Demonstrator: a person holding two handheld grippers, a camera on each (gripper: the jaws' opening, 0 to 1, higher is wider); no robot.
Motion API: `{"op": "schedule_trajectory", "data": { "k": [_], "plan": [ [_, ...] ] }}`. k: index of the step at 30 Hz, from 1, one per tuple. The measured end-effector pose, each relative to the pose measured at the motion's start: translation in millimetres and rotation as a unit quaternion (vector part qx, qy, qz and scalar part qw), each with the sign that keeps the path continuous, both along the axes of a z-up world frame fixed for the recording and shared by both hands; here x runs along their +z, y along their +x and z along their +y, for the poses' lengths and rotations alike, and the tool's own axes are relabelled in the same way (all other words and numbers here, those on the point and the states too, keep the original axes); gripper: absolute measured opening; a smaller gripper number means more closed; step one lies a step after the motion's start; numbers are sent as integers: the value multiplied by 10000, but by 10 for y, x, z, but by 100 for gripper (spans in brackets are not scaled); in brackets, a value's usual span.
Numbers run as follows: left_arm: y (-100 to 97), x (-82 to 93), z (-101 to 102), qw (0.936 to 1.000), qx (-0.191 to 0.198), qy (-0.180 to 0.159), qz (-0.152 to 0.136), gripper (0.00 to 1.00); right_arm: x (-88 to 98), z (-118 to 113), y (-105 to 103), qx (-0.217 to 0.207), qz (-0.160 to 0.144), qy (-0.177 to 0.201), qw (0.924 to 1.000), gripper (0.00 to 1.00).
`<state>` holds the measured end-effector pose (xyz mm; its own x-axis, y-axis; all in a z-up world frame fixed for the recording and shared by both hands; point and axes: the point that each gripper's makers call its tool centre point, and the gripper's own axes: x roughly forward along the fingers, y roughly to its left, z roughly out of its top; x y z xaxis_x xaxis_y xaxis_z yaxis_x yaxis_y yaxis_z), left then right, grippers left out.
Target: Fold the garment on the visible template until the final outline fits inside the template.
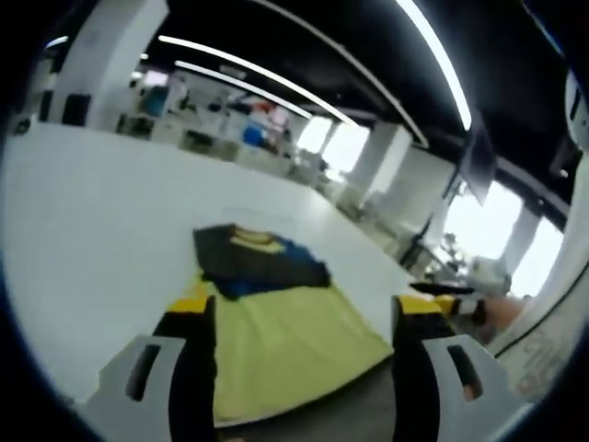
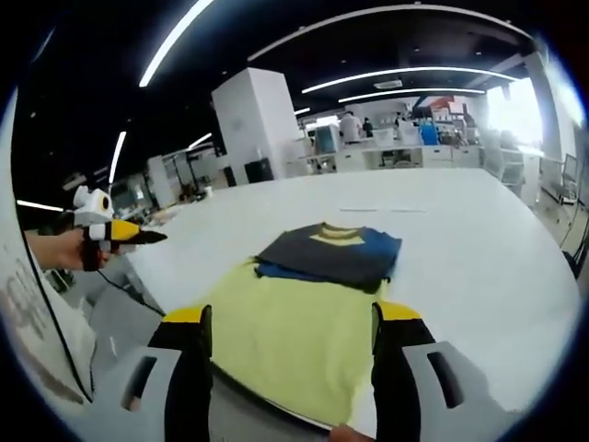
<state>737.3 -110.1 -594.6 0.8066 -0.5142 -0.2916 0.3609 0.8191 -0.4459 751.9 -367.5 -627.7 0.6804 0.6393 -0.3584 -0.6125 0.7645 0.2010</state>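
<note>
Right gripper view: one folded garment (image 2: 333,250) on one yellow template (image 2: 285,336)

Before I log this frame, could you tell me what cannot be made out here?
- Right gripper view: near edge of the yellow template is hidden behind the right tongs.
- Left gripper view: the folded garment is blurred, so its folds are unclear.
- Left gripper view: the template's corners are covered by the left tongs.
</note>
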Motion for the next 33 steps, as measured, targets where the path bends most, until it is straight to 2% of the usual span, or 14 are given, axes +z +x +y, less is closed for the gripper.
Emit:
{"op": "schedule_trajectory", "data": {
  "k": [3, 4, 6, 8, 10, 13, 18, 19, 20, 21, 24, 25, 27, 33],
  "plan": [
    [-76, -259, 54, 9984, 31, 3, 560, 74, -167, -45, -51, -25, 313, -110, 9994, 71],
    [-100, -363, 86, 9968, 113, -36, 791, 73, -321, -97, -93, -79, 658, -222, 9976, 71],
    [-124, -465, 118, 9948, 181, -104, 999, 73, -532, -182, -141, -74, 1030, -527, 9933, 70],
    [-179, -582, 121, 9908, 160, -192, 1330, 73, -646, -241, -165, -130, 1267, -653, 9897, 69],
    [-217, -673, 131, 9878, 142, -168, 1542, 73, -684, -254, -153, -186, 1343, -531, 9893, 70],
    [-284, -848, 167, 9795, 24, 138, 2010, 65, -848, -311, -202, -295, 1781, -495, 9823, 70],
    [-273, -1078, 191, 9684, -93, 131, 2489, 59, -1121, -334, -284, -202, 2323, -600, 9706, 65],
    [-280, -1114, 207, 9659, -115, 184, 2581, 58, -1150, -329, -295, -184, 2404, -571, 9688, 63],
    [-317, -1187, 240, 9597, -156, 308, 2788, 56, -1179, -335, -291, -205, 2444, -548, 9679, 60],
    [-314, -1220, 246, 9584, -174, 351, 2827, 55, -1208, -344, -289, -226, 2490, -542, 9667, 58],
    [-364, -1360, 276, 9472, -190, 269, 3189, 56, -1316, -378, -291, -288, 2674, -568, 9615, 57],
    [-353, -1373, 277, 9481, -200, 267, 3162, 56, -1343, -383, -298, -286, 2731, -585, 9598, 57],
    [-372, -1430, 300, 9431, -198, 233, 3310, 54, -1394, -393, -298, -281, 2819, -602, 9571, 56],
    [-355, -1579, 342, 9356, -197, 181, 3520, 49, -1386, -383, -226, -236, 2797, -652, 9576, 46]
  ]
}}
